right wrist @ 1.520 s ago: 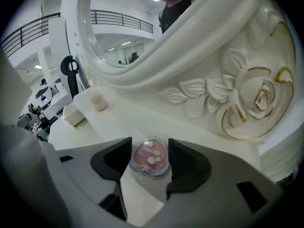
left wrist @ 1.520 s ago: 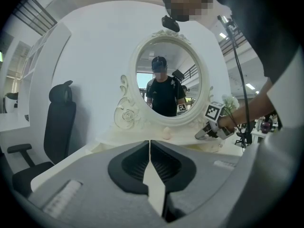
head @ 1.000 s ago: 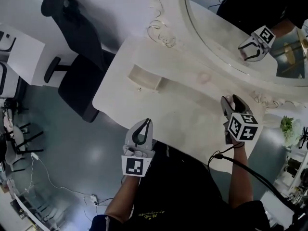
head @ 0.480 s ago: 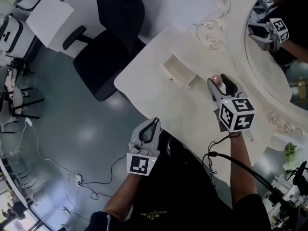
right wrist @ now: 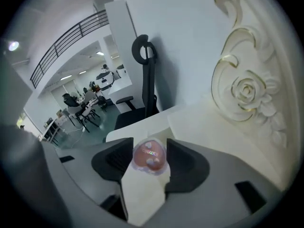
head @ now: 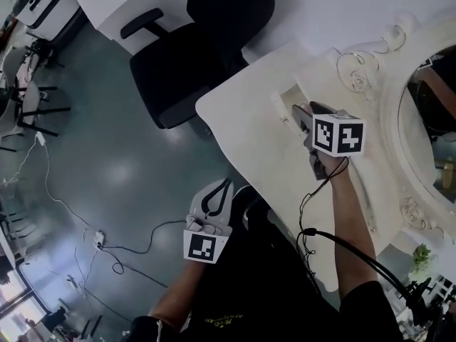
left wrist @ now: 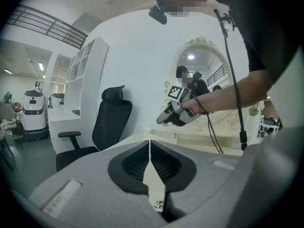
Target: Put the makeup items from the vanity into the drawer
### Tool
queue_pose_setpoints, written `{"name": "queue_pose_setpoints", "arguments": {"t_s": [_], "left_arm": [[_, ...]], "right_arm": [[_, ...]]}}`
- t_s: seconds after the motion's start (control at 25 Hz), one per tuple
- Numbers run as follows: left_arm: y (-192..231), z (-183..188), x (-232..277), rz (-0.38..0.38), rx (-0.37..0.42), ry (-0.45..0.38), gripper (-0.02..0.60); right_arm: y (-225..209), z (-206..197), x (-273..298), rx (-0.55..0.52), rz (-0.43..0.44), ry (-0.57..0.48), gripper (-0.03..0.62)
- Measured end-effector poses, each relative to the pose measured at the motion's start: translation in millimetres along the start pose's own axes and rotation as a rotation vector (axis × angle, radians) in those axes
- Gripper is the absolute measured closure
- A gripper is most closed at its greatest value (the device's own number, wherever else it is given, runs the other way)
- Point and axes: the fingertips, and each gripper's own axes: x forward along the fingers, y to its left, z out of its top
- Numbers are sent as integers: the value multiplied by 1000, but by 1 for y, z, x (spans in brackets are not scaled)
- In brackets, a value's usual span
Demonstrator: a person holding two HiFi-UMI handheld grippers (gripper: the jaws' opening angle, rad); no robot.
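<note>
- Office chair; black, on the floor off the vanity's left end; well apart from both tools.
- Left gripper; held low by the person's body, off the vanity's front edge; tongs pressed together with nothing between them, as its own view shows.
- Vanity top; white and bare where it shows; no other makeup item can be made out on it.
- Drawer; small, white, pulled open at the left end of the vanity.
- Right gripper; angled down with its tips at the drawer; whether they are over the opening cannot be told, since the gripper covers it; tongs part-way apart and clamped on the pink pot.
- Pink pot, further notes; a small round compact with a clear lid, held between the pads at its rim, across its width; lid and print face back toward the gripper's camera; a flat disc, so no long axis to speak of, and its flat faces lie roughly along the jaws.
- Handling, by judgement; probably light, stiff, smooth plastic; the curved side may slip under a slack grip, and the lid could pop if squeezed hard; the rim is the sensible place to hold it, as it is held now.
- Carved rose and mirror; ornament and oval glass to the right.
</note>
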Motion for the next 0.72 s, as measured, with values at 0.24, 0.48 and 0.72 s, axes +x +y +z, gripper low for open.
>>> {"name": "queue_pose_setpoints", "arguments": {"t_s": [0.24, 0.48, 0.72], "left_arm": [[10, 5, -2, 18, -16, -30, 558], [18, 12, -2, 11, -28, -57, 558], [28, 15, -2, 8, -43, -75, 558]], "right_arm": [[-5, -14, 17, 198, -46, 53, 375], [-14, -25, 38, 303, -53, 142, 375], [-25, -31, 60, 347, -90, 224, 373]]}}
